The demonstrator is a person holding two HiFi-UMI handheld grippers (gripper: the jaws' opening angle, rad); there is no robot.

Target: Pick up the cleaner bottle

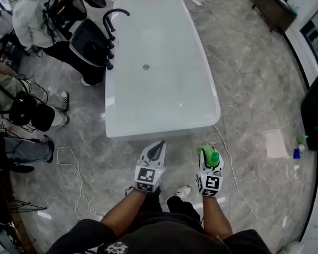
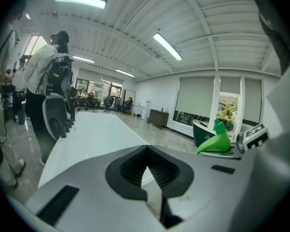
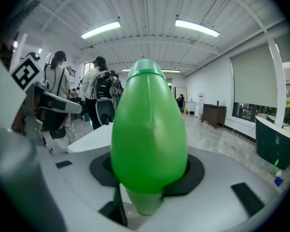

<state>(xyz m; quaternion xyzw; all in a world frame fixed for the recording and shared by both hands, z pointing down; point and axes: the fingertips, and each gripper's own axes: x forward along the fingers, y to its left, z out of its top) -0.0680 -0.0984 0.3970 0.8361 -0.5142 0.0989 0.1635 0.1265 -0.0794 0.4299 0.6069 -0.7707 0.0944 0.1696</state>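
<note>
Head view: the left gripper (image 1: 156,146) and right gripper (image 1: 207,151) hang over the floor (image 1: 244,89) near the tub (image 1: 164,89), with the bottle (image 1: 214,157) in the right one. Left gripper view: jaws pressed together, empty. Right gripper view: jaws pinch the green bottle

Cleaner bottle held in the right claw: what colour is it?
The cleaner bottle is bright green, clearest in the right gripper view.

Green cleaner bottle (image 3: 149,129), glossy egg-shaped body, upright. I've got it pinched between the fingers (image 3: 195,170) of my right gripper (image 1: 209,159). Its paler narrow end pokes below the pads.
</note>
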